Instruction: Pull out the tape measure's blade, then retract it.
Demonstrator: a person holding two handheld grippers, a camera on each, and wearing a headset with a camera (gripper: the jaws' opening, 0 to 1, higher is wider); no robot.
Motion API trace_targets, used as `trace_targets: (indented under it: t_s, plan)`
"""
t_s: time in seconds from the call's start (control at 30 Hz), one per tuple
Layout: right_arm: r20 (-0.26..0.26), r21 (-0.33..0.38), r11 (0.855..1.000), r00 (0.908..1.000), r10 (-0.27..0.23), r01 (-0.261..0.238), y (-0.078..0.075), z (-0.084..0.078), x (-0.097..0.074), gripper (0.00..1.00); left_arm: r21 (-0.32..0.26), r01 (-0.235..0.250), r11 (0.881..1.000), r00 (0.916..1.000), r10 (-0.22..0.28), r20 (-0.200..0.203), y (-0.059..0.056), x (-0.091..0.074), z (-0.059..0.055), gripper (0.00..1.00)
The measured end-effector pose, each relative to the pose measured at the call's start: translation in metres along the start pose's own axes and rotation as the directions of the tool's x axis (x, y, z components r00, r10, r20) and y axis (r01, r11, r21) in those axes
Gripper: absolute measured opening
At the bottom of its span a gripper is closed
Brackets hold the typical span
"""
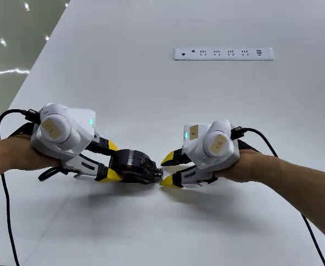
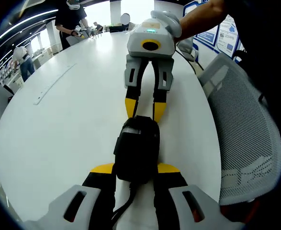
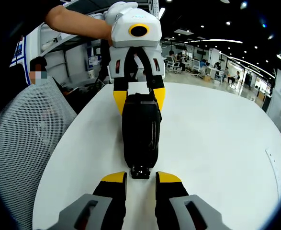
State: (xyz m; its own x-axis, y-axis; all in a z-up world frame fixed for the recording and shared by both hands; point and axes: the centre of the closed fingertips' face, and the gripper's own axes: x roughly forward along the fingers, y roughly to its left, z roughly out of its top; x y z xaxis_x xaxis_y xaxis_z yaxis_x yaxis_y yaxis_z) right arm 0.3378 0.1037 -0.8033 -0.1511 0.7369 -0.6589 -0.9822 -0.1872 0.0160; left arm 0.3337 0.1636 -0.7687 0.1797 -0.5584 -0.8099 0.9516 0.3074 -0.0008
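Observation:
A black tape measure [image 1: 133, 165] rests on the white table [image 1: 151, 83], and my left gripper [image 1: 113, 162] is shut on its case. In the left gripper view the case [image 2: 138, 148] sits between the yellow fingertips [image 2: 102, 168]. My right gripper [image 1: 165, 169] faces it from the right, open, its yellow tips on either side of the blade's end hook [image 3: 140, 171]. The right gripper view looks along the case [image 3: 141, 134] to the left gripper [image 3: 139, 100] behind it. No blade is drawn out. The right gripper [image 2: 145, 109] also appears in the left gripper view.
A white power strip [image 1: 223, 54] lies further back on the table. A grey mesh chair [image 2: 241, 143] stands at the table's edge beside me. Black cables [image 1: 7, 194] trail from both grippers. People stand at the table's far end [image 2: 73, 19].

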Motion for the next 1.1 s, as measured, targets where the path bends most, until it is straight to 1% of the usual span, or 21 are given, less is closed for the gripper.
trace_targets:
  t_s: [0.17,0.4,0.5,0.63,0.93,1.1]
  plan:
    - [-0.007,-0.006,1.000,1.0000,0.002,-0.002,0.0004,-0.0004,0.0024,0.13,-0.007,0.001,1.000,1.0000,-0.001,0.000,0.0004,0.0004,-0.0002,0.25]
    - [-0.008,-0.011,1.000,1.0000,-0.002,0.002,0.0011,-0.0002,0.0045,0.12,-0.015,0.002,1.000,1.0000,-0.002,0.002,0.0004,0.0006,-0.0001,0.24]
    - [-0.003,-0.030,1.000,1.0000,-0.005,0.005,0.0013,-0.0006,0.0040,0.11,-0.019,0.004,1.000,1.0000,-0.004,0.003,0.0005,0.0006,-0.0001,0.24]
    - [-0.013,-0.057,0.998,0.9999,-0.010,0.010,0.0013,-0.0011,0.0036,0.09,-0.023,0.004,1.000,1.0000,-0.004,0.002,0.0005,0.0007,-0.0001,0.24]
    - [-0.019,-0.089,0.996,0.9997,-0.012,0.010,0.0011,-0.0016,0.0022,0.08,-0.033,0.007,0.999,1.0000,-0.007,0.000,0.0009,0.0007,-0.0007,0.24]
    - [-0.024,-0.084,0.996,0.9996,-0.011,0.009,-0.0001,-0.0043,-0.0012,0.08,-0.040,0.006,0.999,1.0000,-0.006,-0.001,0.0013,0.0008,-0.0010,0.24]
